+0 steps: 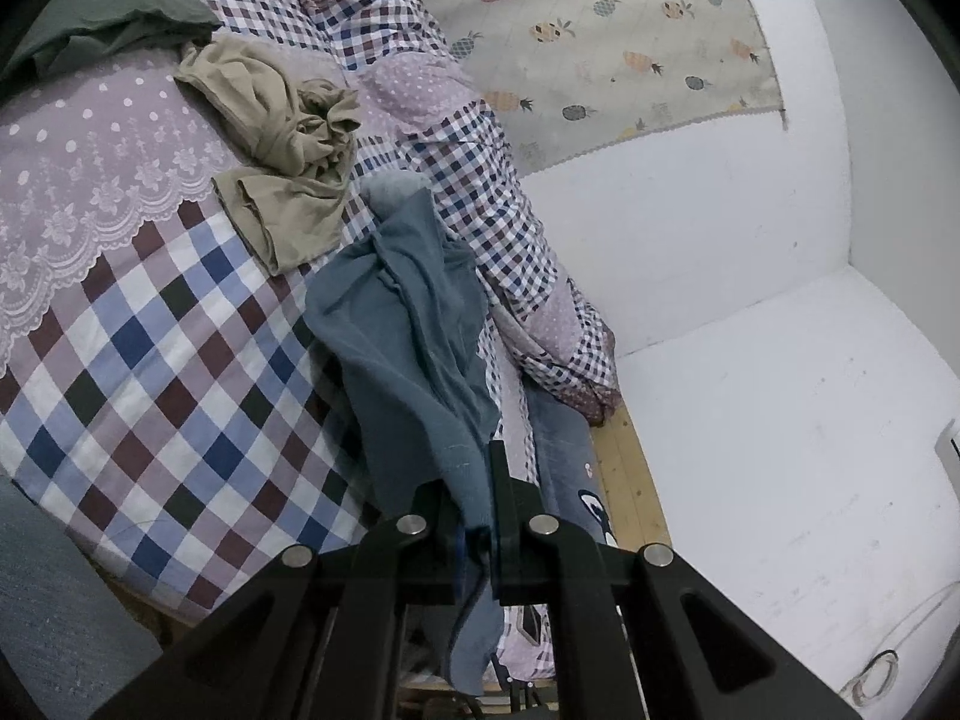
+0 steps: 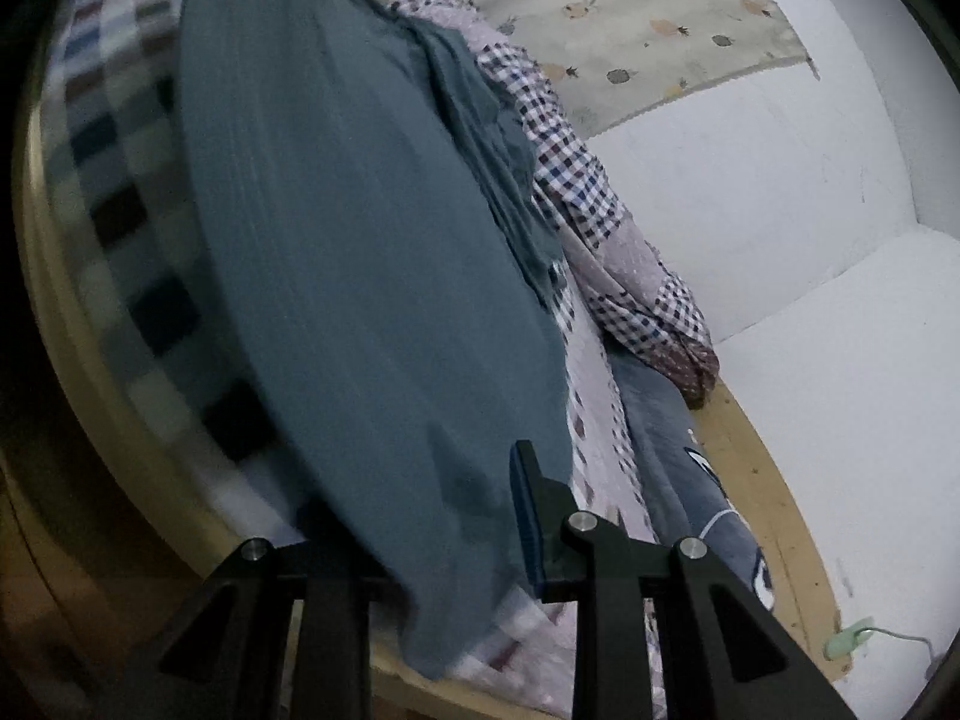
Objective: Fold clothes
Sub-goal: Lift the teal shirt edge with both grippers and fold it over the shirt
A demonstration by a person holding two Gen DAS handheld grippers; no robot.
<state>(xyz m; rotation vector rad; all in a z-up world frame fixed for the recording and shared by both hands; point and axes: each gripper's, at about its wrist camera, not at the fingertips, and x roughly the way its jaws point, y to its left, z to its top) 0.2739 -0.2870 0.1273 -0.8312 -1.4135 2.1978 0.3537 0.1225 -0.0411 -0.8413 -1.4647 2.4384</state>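
The left gripper [image 1: 474,516] has its fingers closed on a bunched edge of the teal-blue garment [image 1: 414,324], pinching the cloth between them. From there the garment trails away across the checked bedsheet [image 1: 150,360] toward the far side of the bed, near its wall-side edge. In the right wrist view the same teal-blue garment [image 2: 360,240] hangs broad and smooth, draped over the right gripper [image 2: 480,516]; only one finger [image 2: 531,504] shows beside the cloth, so whether this gripper is clamped cannot be told. A crumpled tan garment [image 1: 282,150] lies farther up the bed. A rumpled checked quilt [image 1: 480,180] runs along the edge by the white wall [image 1: 690,240].
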